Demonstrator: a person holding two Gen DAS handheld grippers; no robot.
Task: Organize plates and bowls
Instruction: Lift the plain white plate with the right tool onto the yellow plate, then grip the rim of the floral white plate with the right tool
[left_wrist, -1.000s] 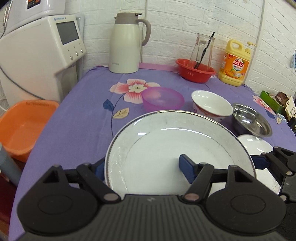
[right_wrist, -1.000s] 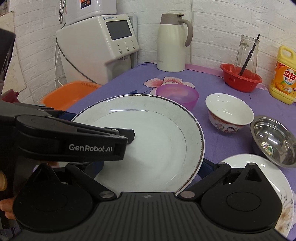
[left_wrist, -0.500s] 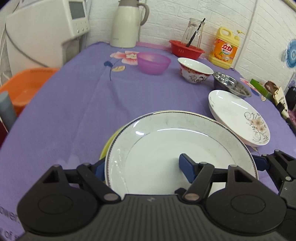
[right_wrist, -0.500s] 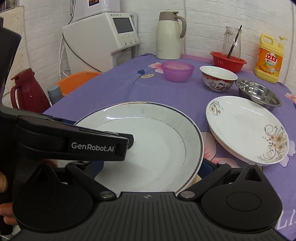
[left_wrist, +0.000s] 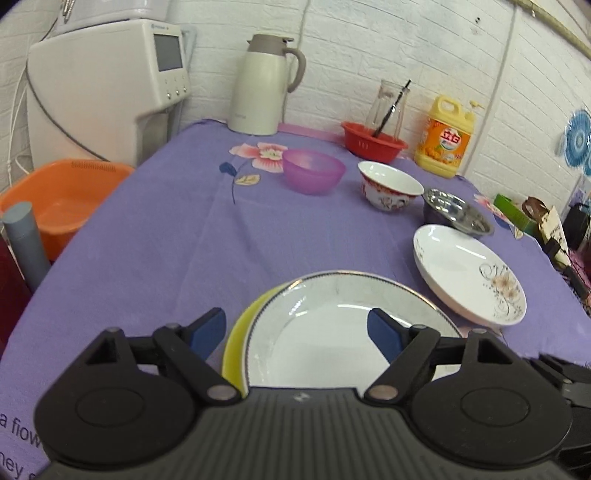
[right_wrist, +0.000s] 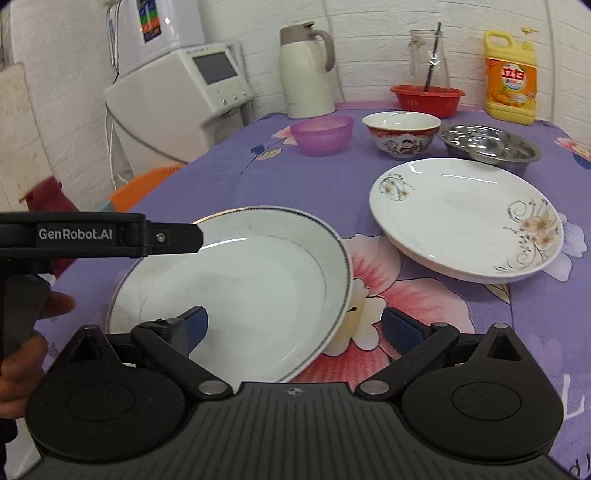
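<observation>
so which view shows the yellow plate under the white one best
The left wrist view: the yellow plate shows as a clear crescent beside the grey-rimmed white plate stacked on it. The right wrist view shows only a pale sliver below that plate's rim.

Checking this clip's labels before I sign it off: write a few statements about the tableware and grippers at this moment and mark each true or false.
1. The white plate with the dark beaded rim lies on a yellow plate. True.
2. The left gripper is clamped on that plate. False: its jaws have just been opening and stand clear of the rim.
3. The purple plastic bowl is stacked in the steel bowl. False: they stand apart.
4. The floral white plate is empty. True.
</observation>
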